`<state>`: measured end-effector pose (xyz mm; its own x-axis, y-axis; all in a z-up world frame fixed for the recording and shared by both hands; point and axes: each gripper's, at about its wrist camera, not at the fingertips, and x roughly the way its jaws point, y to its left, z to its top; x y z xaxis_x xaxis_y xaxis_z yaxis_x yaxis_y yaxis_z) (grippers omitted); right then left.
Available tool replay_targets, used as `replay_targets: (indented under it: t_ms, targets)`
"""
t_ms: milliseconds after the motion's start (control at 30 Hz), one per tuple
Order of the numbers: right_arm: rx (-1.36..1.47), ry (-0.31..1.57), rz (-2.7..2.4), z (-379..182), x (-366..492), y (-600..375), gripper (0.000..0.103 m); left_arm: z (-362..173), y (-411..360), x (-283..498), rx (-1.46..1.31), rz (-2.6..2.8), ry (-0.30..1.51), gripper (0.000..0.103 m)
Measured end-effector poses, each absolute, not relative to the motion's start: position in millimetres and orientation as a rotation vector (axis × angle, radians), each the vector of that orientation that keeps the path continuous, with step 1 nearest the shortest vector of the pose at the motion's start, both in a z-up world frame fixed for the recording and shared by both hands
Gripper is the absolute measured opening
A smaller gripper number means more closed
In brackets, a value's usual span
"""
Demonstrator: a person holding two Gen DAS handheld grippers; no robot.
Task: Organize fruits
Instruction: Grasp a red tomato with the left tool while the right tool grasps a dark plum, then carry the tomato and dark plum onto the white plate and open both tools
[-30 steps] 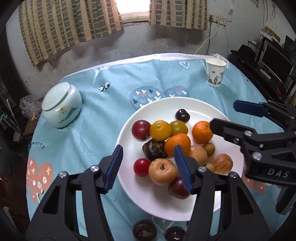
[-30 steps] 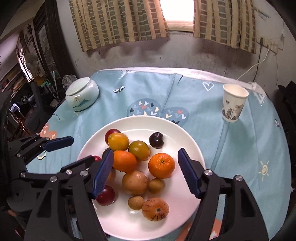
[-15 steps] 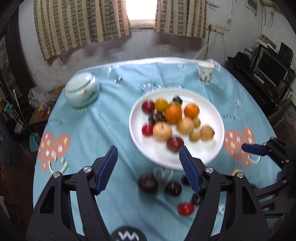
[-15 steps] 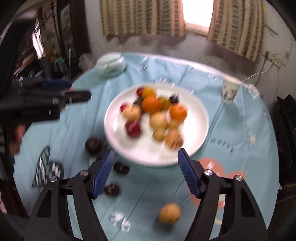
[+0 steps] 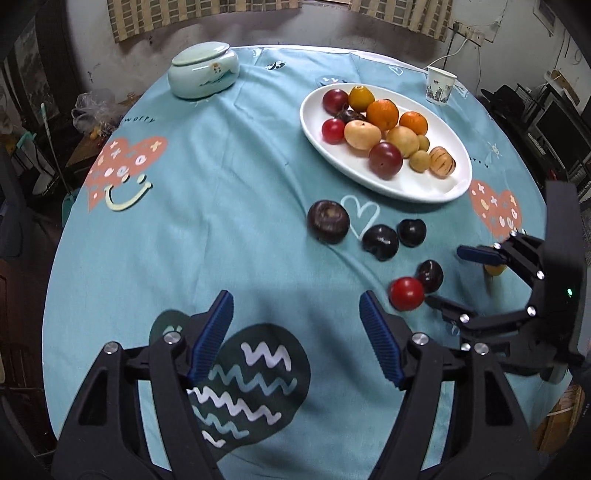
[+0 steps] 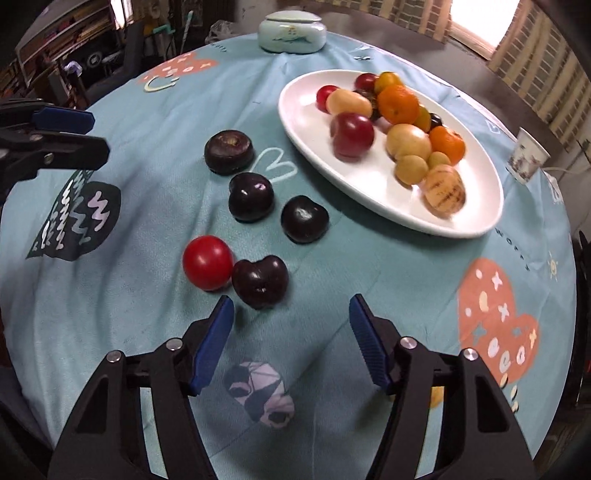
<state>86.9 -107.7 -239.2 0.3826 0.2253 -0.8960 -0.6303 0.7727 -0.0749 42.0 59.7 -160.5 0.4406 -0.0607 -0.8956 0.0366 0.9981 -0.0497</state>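
A white plate [image 5: 325, 122] [image 6: 306, 122] holds several fruits: oranges, yellow and red ones. On the cloth in front of it lie a dark round fruit [image 5: 328, 221] [image 6: 229, 151], three dark plums [image 5: 380, 242] [image 6: 251, 196] and a red tomato [image 5: 406, 293] [image 6: 207, 262]. My left gripper [image 5: 297, 336] is open and empty, low over the cloth near the front edge. My right gripper [image 6: 290, 338] is open and empty, just short of the nearest plum [image 6: 259, 281]. A yellow fruit [image 5: 495, 268] lies partly hidden behind the right gripper.
A pale lidded ceramic jar [image 5: 203, 70] [image 6: 291, 31] stands at the far side. A paper cup [image 5: 439, 85] [image 6: 526, 155] stands beyond the plate. The round table's edge [image 5: 55, 258] curves close on the left, with clutter and furniture around.
Both grippers have pulled back from over the plate toward the table's near edge. The loose fruits on the cloth now lie ahead of them. Both stay open.
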Motion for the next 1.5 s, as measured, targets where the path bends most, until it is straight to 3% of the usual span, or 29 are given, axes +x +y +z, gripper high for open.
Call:
replay_targets:
  t_ms: [67,133,233,800,867,900,933,1500]
  targets:
    - [-0.470,1.049,0.587,-243,92,-102,0.062,-163,57,39,-0.026,-0.063,1.120,0.073]
    - [-0.487,1.061,0.618,-245,94,-97,0.046,-165,53,38,-0.027,-0.069,1.130,0.073]
    - [-0.516,1.058,0.664,-242,89,-93,0.032,-167,42,40,-0.014,-0.090,1.141,0.073]
    - [-0.194,1.091,0.544,-223,53,-169,0.032,-209,-41,67,0.103,-0.276,1.215,0.072]
    - [-0.182,1.098,0.542,-224,48,-170,0.032,-213,-43,70,0.109,-0.274,1.223,0.057]
    - [-0.178,1.099,0.538,-224,47,-170,0.032,-215,-43,71,0.108,-0.280,1.231,0.036]
    - [-0.175,1.101,0.539,-225,46,-171,0.032,-216,-42,72,0.105,-0.285,1.238,0.034]
    - [-0.155,1.051,0.522,-205,20,-154,0.032,-154,-41,35,0.185,-0.275,1.041,0.033]
